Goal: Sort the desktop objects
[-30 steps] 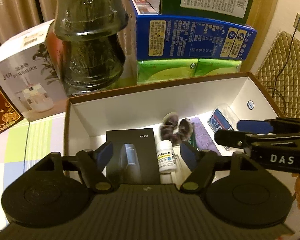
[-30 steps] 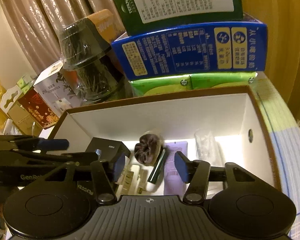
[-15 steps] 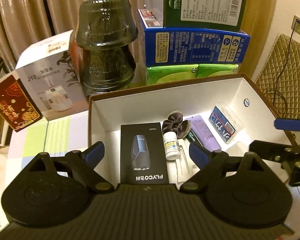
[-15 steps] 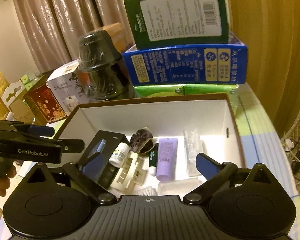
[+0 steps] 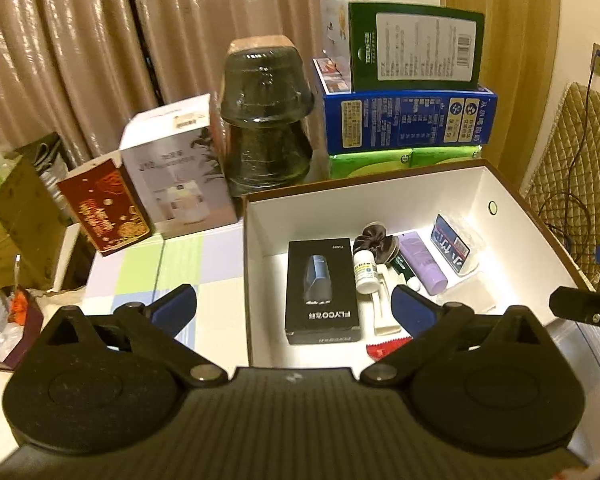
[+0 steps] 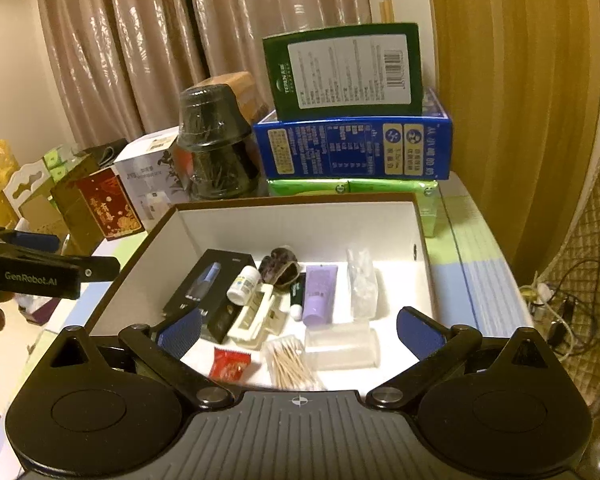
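An open brown box with white inside walls (image 5: 384, 200) (image 6: 300, 226) holds several items: a black FLYCO box (image 5: 322, 292) (image 6: 208, 284), a white pill bottle (image 5: 366, 276) (image 6: 243, 284), a dark scrunchie (image 5: 376, 240) (image 6: 279, 266), a purple tube (image 5: 424, 268) (image 6: 319, 294), a blue-labelled clear packet (image 5: 452, 246), a red sachet (image 6: 229, 364), cotton swabs (image 6: 290, 366) and a clear case (image 6: 342, 348). My left gripper (image 5: 294, 304) is open and empty above the box's near left corner. My right gripper (image 6: 298, 328) is open and empty above the box's near edge.
Behind the box stand stacked green, blue and dark green cartons (image 5: 408, 120), stacked dark glass bowls (image 5: 266, 120), a white humidifier box (image 5: 176, 168) and a red box (image 5: 104, 208). A checked tablecloth (image 5: 172, 264) lies left of the box. A quilted chair (image 5: 580, 168) and cables are at right.
Both grippers have pulled back and up from inside the box and opened wider. More of the box and table shows in both views.
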A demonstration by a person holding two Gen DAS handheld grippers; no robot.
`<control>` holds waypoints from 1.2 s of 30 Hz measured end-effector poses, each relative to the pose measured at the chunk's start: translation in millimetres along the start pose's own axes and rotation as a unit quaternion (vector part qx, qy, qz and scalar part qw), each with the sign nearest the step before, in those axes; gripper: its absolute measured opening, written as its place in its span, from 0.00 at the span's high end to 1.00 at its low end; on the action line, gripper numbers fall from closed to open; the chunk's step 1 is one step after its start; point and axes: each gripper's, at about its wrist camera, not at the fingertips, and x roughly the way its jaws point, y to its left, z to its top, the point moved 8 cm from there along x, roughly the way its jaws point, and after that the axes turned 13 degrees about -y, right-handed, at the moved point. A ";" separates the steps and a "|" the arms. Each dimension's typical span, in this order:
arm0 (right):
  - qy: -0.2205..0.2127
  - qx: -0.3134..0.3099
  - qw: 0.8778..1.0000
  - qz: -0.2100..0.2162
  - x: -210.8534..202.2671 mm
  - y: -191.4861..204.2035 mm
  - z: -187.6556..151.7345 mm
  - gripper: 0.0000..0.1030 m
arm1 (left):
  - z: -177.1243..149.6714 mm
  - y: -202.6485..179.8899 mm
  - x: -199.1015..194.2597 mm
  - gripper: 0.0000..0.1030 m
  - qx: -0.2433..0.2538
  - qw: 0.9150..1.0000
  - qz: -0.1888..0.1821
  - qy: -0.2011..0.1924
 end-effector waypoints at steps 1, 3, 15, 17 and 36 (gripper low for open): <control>0.000 -0.001 1.000 -0.001 -5.0 0.9 -1.3 0.02 | -0.6 -0.4 -6.0 0.01 -0.001 1.000 0.002 -0.001; 0.001 -0.004 1.000 -0.003 -15.5 1.7 -4.1 0.02 | -2.5 -1.8 -18.5 0.01 -0.002 1.000 0.005 -0.003; 0.011 -0.014 1.000 -0.008 -81.7 3.1 -25.8 0.02 | -27.7 -17.4 -90.6 0.01 -0.019 1.000 0.017 -0.003; 0.014 -0.018 1.000 -0.010 -93.3 3.3 -29.9 0.02 | -34.3 -21.9 -103.5 0.01 -0.022 1.000 0.014 0.000; 0.022 -0.040 0.999 0.018 -164.5 21.3 -64.5 0.02 | -81.3 -43.6 -192.1 0.01 -0.044 0.999 0.027 0.008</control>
